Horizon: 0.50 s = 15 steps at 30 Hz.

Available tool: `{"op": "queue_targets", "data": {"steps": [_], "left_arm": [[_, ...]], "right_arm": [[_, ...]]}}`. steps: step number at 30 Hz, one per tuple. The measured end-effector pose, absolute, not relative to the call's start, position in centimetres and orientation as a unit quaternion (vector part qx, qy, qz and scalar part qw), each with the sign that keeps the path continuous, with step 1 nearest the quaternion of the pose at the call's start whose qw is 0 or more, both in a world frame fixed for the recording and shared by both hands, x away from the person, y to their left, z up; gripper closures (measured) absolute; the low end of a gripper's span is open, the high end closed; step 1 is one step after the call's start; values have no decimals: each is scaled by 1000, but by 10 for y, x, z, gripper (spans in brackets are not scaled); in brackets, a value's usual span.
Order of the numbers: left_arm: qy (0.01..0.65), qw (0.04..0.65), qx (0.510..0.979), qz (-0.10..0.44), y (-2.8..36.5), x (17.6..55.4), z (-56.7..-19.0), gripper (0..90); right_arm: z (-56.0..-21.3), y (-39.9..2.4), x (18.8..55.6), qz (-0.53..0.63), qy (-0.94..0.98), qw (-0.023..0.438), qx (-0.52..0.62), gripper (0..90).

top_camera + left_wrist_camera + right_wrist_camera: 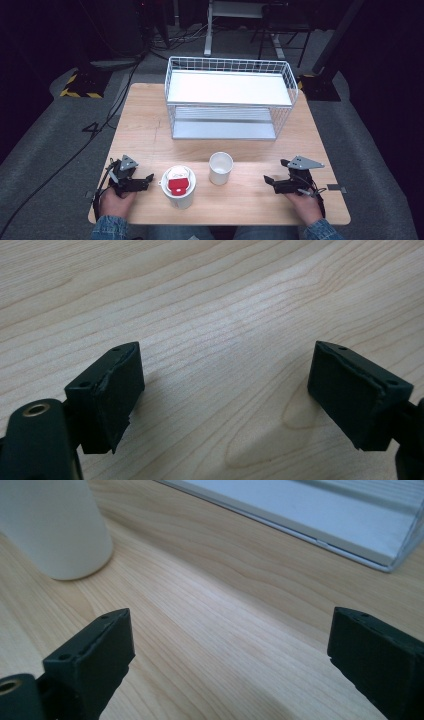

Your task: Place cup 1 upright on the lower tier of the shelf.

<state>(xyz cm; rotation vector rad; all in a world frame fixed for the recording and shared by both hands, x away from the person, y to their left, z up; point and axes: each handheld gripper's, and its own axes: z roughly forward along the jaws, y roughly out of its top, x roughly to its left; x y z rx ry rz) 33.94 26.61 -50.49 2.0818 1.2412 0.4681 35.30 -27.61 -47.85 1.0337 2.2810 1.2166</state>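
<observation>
A white cup (220, 168) stands empty and upright near the middle front of the wooden table (145, 125); its side fills the upper left of the right gripper view as the cup (52, 525). Left of it stands a second white cup (179, 187) with a red and white object inside. My left gripper (145, 179) rests open at the front left, jaws wide over bare wood (225, 390). My right gripper (272, 181) rests open at the front right, pointing left toward the empty cup, well apart from it (230, 655).
A white wire rack (230, 97) with two shelves stands at the back middle of the table; its lower shelf edge (310, 525) runs across the right gripper view. Cables and stand bases lie on the floor beyond the table.
</observation>
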Motion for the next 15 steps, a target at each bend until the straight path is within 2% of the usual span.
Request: {"op": "queue_targets", "data": {"steps": [15], "left_arm": [[477, 329, 795, 179, 266, 340, -505, 155]], "right_arm": [[-464, -251, 345, 488, 791, 159, 332, 50]]}}
